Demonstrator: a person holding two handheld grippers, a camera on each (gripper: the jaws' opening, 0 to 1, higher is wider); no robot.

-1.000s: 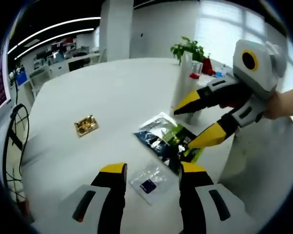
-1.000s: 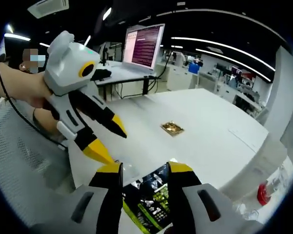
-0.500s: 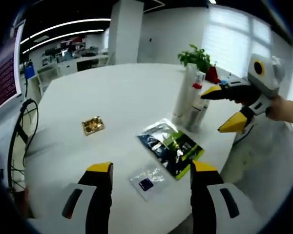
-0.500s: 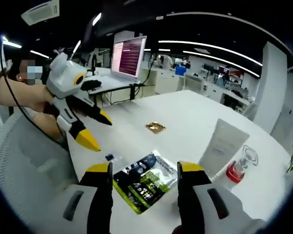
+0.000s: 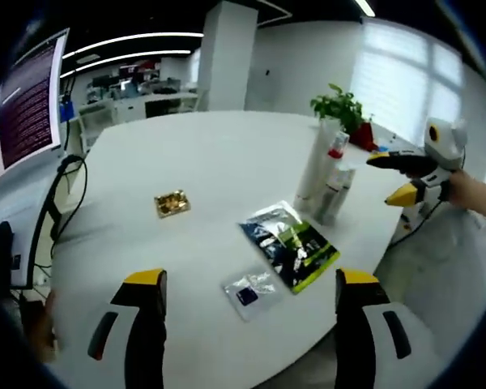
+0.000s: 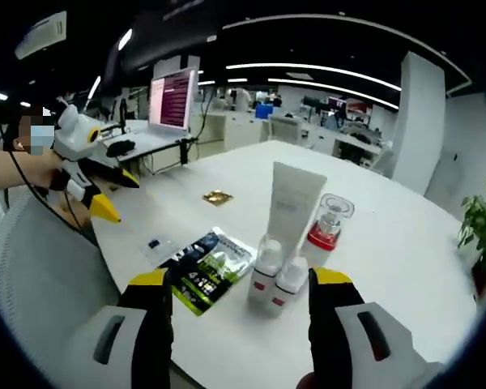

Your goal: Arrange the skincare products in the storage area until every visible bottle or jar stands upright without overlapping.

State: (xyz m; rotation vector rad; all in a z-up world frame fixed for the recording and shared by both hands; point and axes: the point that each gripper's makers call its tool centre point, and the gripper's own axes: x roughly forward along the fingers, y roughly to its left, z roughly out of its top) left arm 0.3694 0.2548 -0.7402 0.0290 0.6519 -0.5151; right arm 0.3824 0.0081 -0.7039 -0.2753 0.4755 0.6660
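On the smooth white table (image 6: 405, 243), both tongs gape beside a tall matte tube (image 6: 292, 207).

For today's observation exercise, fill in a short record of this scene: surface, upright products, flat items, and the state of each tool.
surface: white table
upright products: white tube, clear bottle with red base, two small white bottles, clustered together
flat items: dark and green sachet, small clear packet, gold packet, lying apart
left tool: open, holding nothing
right tool: open, holding nothing
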